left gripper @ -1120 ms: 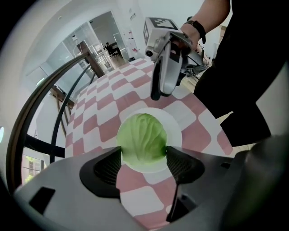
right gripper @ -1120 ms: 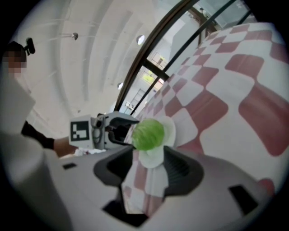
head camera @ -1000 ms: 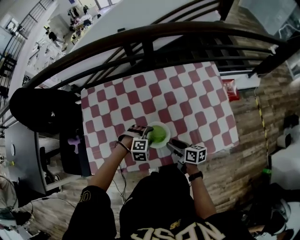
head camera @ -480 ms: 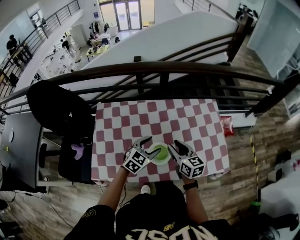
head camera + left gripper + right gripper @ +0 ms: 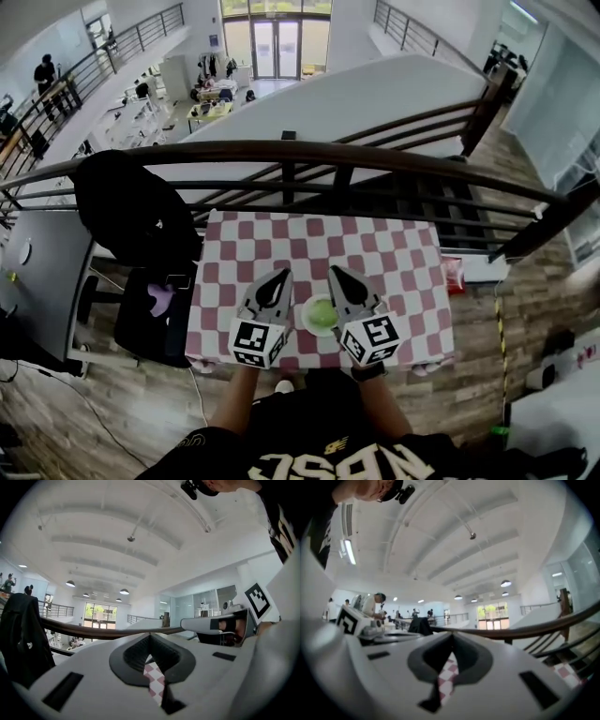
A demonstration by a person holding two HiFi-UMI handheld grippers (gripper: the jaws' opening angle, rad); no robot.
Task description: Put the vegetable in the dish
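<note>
Vegetable [image 5: 322, 312] sits in dish [image 5: 304, 324] on checked table [image 5: 394, 246], between and below both grippers | left gripper [image 5: 280, 275], right gripper [image 5: 334, 271]: jaws just closed together, nothing between | neither nearer; I judge placement done.

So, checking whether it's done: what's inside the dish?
A green vegetable lies in the white dish, filling most of it. The dish's bottom beneath it is covered, so anything under it can't be seen.
</note>
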